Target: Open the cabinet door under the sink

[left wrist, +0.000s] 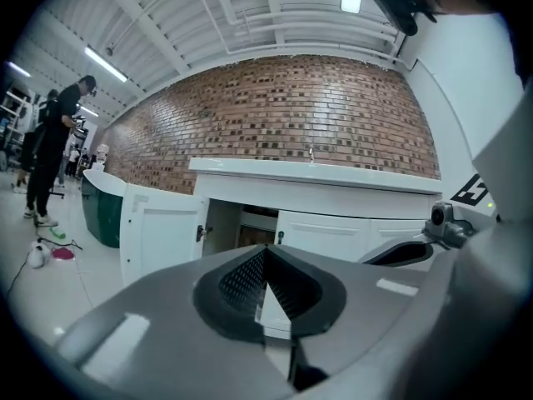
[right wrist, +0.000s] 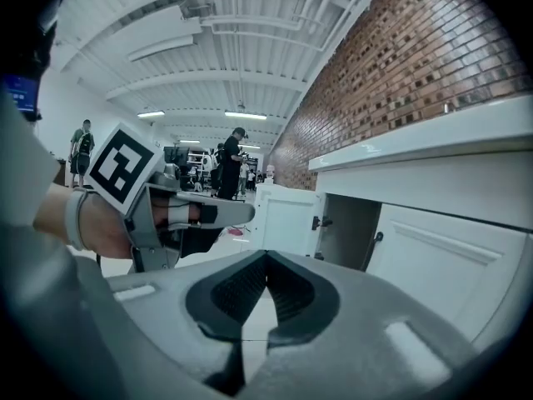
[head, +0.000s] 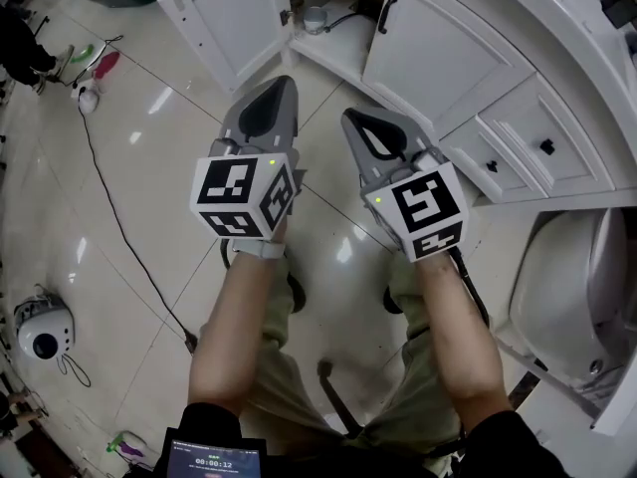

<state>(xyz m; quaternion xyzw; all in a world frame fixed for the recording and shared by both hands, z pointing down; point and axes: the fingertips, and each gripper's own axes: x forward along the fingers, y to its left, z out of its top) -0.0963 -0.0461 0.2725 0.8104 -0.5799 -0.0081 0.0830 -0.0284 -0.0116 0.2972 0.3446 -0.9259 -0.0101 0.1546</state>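
Observation:
The sink cabinet's left door (head: 231, 16) stands swung open, showing the dark space under the sink (head: 323, 23). Its right door (head: 438, 58) is closed, with a black handle (head: 386, 13). My left gripper (head: 279, 86) and right gripper (head: 353, 118) hover side by side over the floor, short of the cabinet, both shut and holding nothing. In the left gripper view the jaws (left wrist: 266, 252) point at the open door (left wrist: 162, 232) and the gap (left wrist: 241, 227). From the right gripper (right wrist: 266, 257) I see the open door (right wrist: 283, 219), the closed door (right wrist: 450, 257) and the left gripper (right wrist: 225, 213).
Drawers (head: 542, 142) sit right of the cabinet, and a white basin (head: 567, 277) lies at the far right. A black cable (head: 119, 227) and a white round device (head: 40, 332) are on the glossy floor at left. People (left wrist: 50, 152) stand in the background.

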